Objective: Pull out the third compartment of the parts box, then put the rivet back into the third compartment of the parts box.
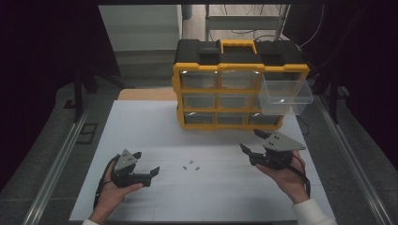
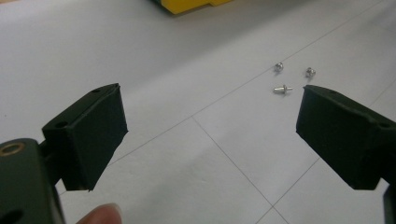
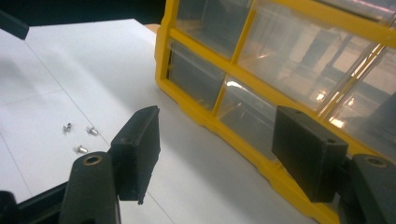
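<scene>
Three tiny shiny metal screws [image 1: 190,165] lie on the flat white table [image 1: 141,126], between the two grippers and touching neither. The left gripper [image 1: 146,165] has its black, blocky fingers [image 2: 88,135] wide open and holds nothing. The right gripper [image 1: 251,141] is wide open and empty too, near the yellow and black drawer box [image 1: 239,84] with its clear plastic drawers.

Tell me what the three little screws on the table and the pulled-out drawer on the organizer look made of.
Screws: probably steel or zinc-plated metal, with a bright silvery shine and small glints on the heads. Pulled-out drawer: seemingly clear hard plastic, glossy; the organizer and the floor show through its walls, and light reflects off them.
</scene>
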A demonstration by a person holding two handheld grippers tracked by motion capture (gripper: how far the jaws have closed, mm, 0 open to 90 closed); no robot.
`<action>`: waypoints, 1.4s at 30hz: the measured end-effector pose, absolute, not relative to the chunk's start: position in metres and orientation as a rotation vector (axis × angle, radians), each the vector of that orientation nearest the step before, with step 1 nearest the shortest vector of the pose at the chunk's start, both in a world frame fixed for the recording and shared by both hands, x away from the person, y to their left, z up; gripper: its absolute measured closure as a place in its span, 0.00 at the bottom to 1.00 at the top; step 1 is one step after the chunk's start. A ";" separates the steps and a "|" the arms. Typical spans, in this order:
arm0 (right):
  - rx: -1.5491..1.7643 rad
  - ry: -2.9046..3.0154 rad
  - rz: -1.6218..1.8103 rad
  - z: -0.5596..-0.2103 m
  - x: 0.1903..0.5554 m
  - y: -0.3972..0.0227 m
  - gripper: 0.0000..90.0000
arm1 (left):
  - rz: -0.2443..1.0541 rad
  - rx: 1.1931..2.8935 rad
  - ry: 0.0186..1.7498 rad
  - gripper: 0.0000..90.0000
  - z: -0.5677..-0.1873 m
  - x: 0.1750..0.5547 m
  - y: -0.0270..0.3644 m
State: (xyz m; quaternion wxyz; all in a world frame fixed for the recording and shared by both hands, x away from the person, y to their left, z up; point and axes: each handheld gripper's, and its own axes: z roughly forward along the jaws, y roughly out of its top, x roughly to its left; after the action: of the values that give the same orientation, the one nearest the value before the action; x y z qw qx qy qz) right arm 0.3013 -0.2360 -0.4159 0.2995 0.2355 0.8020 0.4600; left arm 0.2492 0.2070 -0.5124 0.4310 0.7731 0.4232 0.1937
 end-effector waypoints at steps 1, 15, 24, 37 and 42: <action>0.626 2.133 1.218 -0.417 0.302 -0.236 0.36 | 0.483 1.930 1.054 0.10 -0.513 0.249 0.206; 0.665 2.184 1.194 -0.427 0.307 -0.235 0.34 | 0.483 1.942 1.056 0.10 -0.514 0.251 0.206; 0.665 2.201 1.200 -0.430 0.308 -0.232 0.33 | 0.483 1.940 1.054 0.10 -0.514 0.251 0.205; 0.676 2.267 1.202 -0.439 0.311 -0.224 0.33 | 0.478 1.945 1.047 0.10 -0.514 0.252 0.203; 0.671 2.294 1.211 -0.443 0.313 -0.215 0.33 | 0.472 1.936 1.056 0.10 -0.514 0.253 0.205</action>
State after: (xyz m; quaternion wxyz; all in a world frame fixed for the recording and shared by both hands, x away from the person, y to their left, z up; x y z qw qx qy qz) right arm 0.3132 -0.2147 -0.4425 0.2293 0.2439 0.8333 0.4399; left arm 0.2530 0.2053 -0.5142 0.4291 0.7754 0.4229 0.1890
